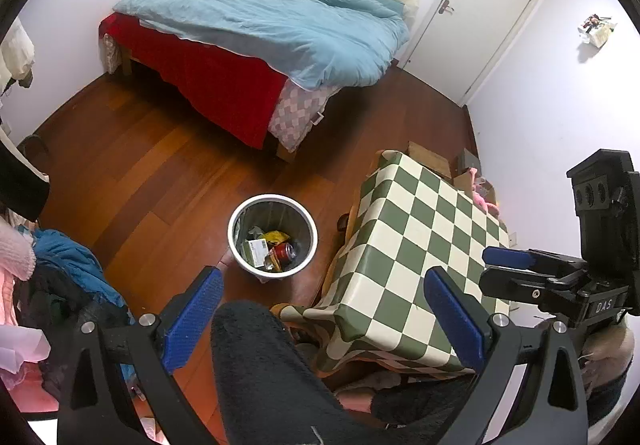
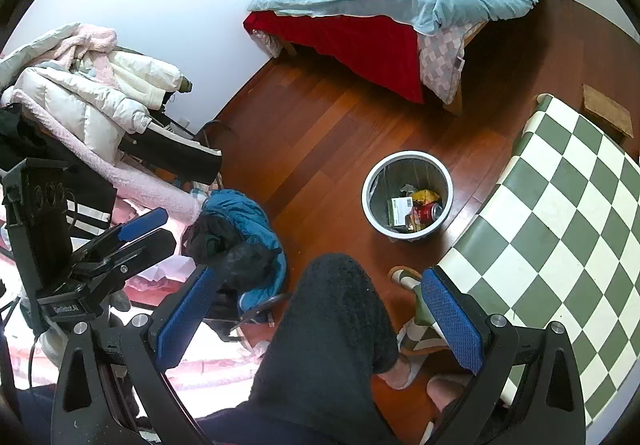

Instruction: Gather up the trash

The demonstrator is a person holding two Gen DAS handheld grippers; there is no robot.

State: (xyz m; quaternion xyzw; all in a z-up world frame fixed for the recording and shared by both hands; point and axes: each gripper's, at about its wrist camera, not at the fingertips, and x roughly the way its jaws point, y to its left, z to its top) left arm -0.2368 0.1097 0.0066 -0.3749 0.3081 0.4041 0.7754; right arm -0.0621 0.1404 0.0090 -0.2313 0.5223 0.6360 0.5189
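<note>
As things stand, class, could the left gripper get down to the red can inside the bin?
Probably yes. The left gripper is open and empty, the bin stands uncovered on the floor ahead, and the red can lies on top of the trash. Only the person's knee sits close below.

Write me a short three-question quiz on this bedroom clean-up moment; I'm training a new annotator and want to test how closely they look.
1. True or false: the left gripper is holding a piece of trash.
2. Multiple choice: the red can lies
A) on the checkered table
B) inside the trash bin
C) on the bed
3. Short answer: what does the trash bin stand on?

Key
1. False. Both the left gripper and the right gripper are open and empty.
2. B. It lies in the bin with a small box and a yellow wrapper.
3. The wooden floor, between the bed and the checkered table.
</note>
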